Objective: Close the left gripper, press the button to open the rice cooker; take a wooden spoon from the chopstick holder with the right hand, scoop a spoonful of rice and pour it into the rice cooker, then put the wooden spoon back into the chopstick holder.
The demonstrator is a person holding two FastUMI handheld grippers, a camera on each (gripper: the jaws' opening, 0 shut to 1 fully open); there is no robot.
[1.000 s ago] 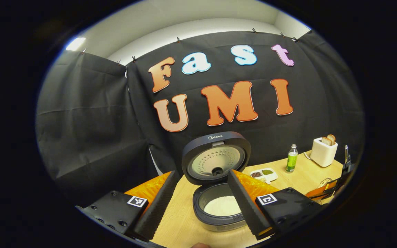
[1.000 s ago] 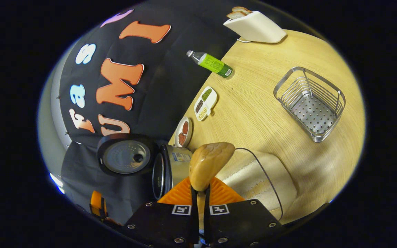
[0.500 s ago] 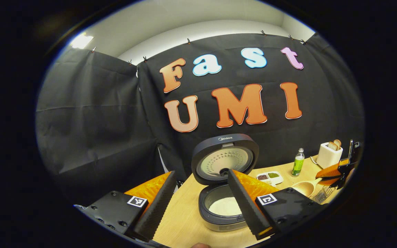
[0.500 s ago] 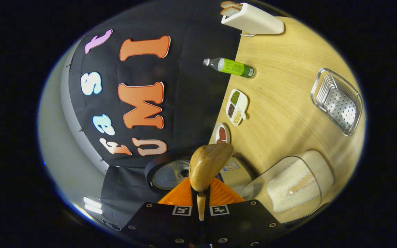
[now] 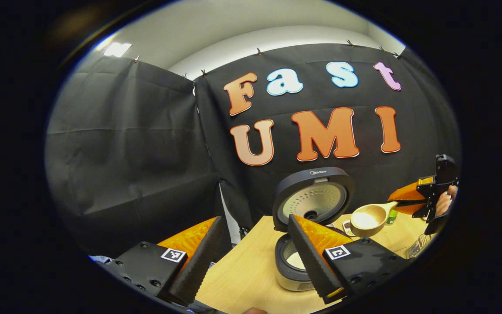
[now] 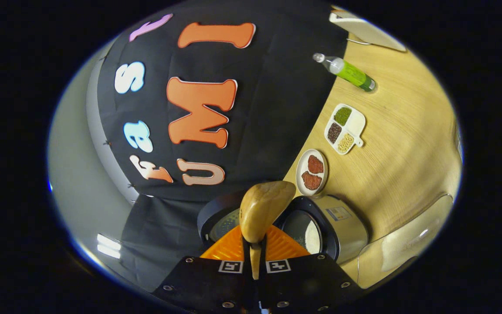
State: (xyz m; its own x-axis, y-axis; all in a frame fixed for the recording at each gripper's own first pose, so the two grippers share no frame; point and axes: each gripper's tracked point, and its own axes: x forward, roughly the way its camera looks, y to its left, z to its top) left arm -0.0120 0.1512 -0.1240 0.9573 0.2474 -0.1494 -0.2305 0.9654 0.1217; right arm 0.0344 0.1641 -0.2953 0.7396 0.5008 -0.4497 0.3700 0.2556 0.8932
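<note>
Left gripper [image 5: 251,257], jaws spread, partly hides the open rice cooker [image 5: 296,266]. Right gripper [image 6: 254,257], jaws pinching the wooden spoon [image 6: 263,209], holds the rice-filled bowl beside the raised lid [image 5: 314,198]; its contents are hidden in the right gripper view. Wooden table [image 6: 399,144], black cloth wall [image 5: 124,144] beyond.

Wooden spoon [image 5: 366,219] (rice in bowl) hangs beside the open rice cooker [image 5: 306,235].

You can read the brand "Midea" on the raised lid [image 5: 313,196] of the rice cooker [image 5: 296,266], right of centre in the left gripper view.
</note>
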